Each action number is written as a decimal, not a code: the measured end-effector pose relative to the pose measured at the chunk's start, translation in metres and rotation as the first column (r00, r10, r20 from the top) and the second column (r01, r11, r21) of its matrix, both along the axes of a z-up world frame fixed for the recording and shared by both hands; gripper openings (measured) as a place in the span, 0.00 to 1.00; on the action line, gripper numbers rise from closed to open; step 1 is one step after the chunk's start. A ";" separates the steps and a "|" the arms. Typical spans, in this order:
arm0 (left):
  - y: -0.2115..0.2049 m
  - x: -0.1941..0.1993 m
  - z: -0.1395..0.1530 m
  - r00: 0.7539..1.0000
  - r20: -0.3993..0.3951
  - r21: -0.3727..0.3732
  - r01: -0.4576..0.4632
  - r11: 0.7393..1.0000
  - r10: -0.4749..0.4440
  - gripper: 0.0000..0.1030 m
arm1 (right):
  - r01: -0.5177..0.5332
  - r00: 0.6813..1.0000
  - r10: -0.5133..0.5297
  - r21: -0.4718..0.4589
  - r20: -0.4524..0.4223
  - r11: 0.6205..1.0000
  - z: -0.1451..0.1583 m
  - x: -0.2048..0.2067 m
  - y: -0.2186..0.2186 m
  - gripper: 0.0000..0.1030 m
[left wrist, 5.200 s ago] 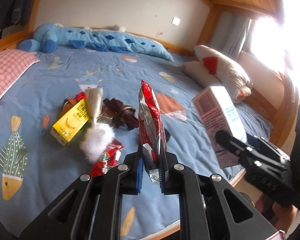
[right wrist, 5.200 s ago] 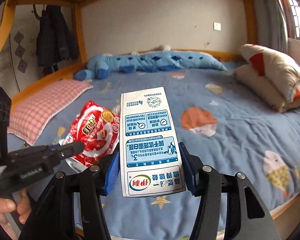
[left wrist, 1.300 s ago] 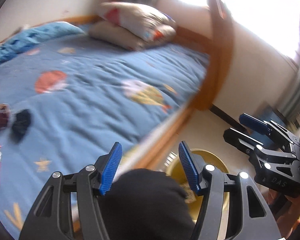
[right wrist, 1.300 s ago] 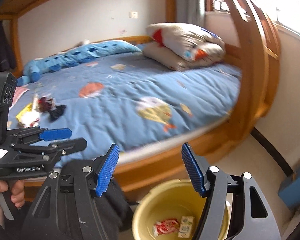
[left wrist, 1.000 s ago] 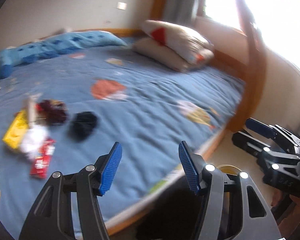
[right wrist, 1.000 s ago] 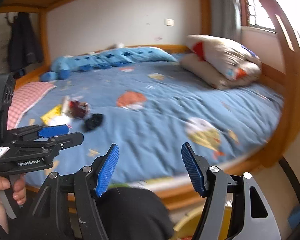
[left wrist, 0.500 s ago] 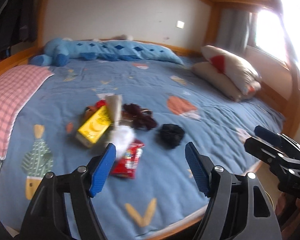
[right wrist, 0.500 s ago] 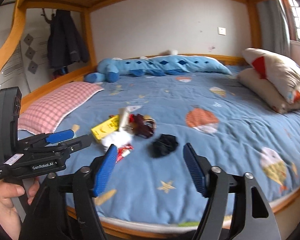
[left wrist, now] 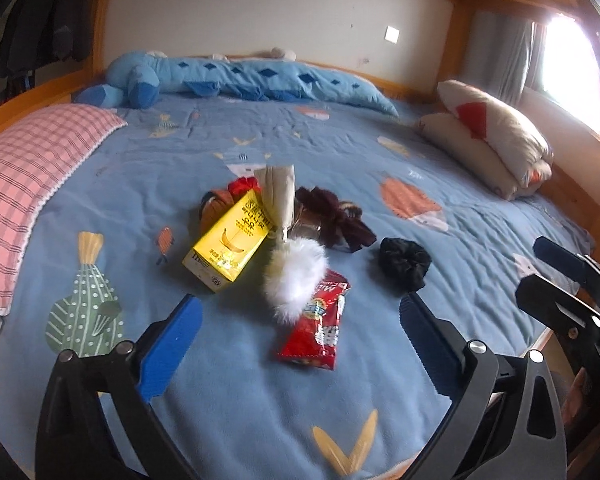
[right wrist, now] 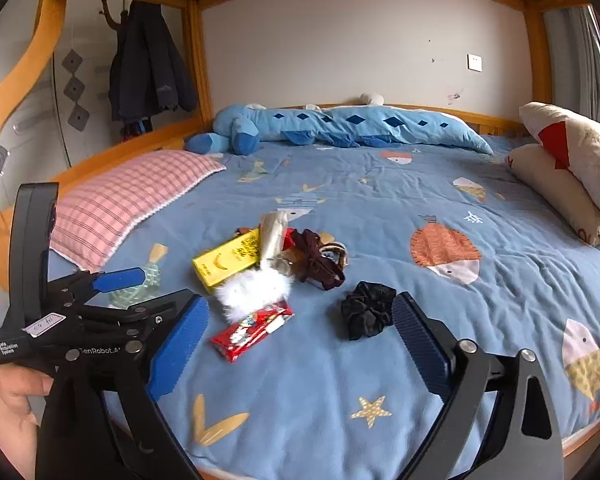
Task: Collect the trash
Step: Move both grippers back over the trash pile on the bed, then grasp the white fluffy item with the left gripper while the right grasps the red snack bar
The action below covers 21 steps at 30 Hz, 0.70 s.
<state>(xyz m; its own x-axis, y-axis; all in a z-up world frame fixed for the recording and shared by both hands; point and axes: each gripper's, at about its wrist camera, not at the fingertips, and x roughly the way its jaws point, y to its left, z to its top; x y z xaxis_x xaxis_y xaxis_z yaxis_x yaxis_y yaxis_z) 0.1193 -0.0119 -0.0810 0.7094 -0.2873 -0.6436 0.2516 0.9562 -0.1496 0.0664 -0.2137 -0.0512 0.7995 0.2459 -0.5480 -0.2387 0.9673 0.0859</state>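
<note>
A heap of trash lies mid-bed on the blue blanket (left wrist: 140, 168): a yellow banana-milk carton (left wrist: 230, 246), a red snack wrapper (left wrist: 318, 330), a white fluffy tuft (left wrist: 294, 276) and a beige paper cone (left wrist: 280, 196). A maroon scrunchie (left wrist: 332, 220) and a black scrunchie (left wrist: 405, 262) lie to the right. My left gripper (left wrist: 299, 304) hovers before the heap, its jaws opening with nothing between them. My right gripper (right wrist: 300, 306) is beside it, jaws also opening and empty, facing the red wrapper (right wrist: 252, 332) and black scrunchie (right wrist: 368, 314).
A pink checked pillow (left wrist: 24, 184) lies at the left. A long blue plush (left wrist: 240, 80) runs along the far wall, and two cushions (left wrist: 496, 144) are stacked at the right. The wooden bed frame (right wrist: 196, 80) surrounds the bed; a dark coat (right wrist: 148, 72) hangs behind it.
Both grippers swung from the yellow bin on the floor back over the bed. The red packet and milk carton they held earlier are gone from them. Both sets of jaws have spread wider.
</note>
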 end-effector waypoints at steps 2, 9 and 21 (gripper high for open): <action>-0.002 0.011 -0.008 1.000 -0.014 0.002 -0.001 1.000 0.001 0.96 | 0.005 1.000 -0.005 -0.001 -0.010 1.000 -0.005 0.006 0.000 0.89; -0.007 0.049 -0.030 0.997 -0.076 -0.010 0.005 1.000 -0.006 0.94 | 0.009 0.997 -0.004 0.064 -0.072 0.998 -0.022 0.027 -0.007 0.90; -0.019 0.093 -0.067 0.977 -0.208 0.006 0.041 0.999 -0.039 0.33 | 0.006 0.991 0.002 0.060 -0.134 0.998 -0.037 0.046 -0.004 0.89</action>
<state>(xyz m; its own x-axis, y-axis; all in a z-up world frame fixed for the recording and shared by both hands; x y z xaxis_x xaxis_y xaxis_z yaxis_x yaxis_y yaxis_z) 0.2124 -0.0306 -0.1484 0.5481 -0.3054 -0.7787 0.2544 0.9477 -0.1927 0.1127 -0.2179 -0.0883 0.7200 0.2802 -0.6349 -0.2196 0.9598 0.1746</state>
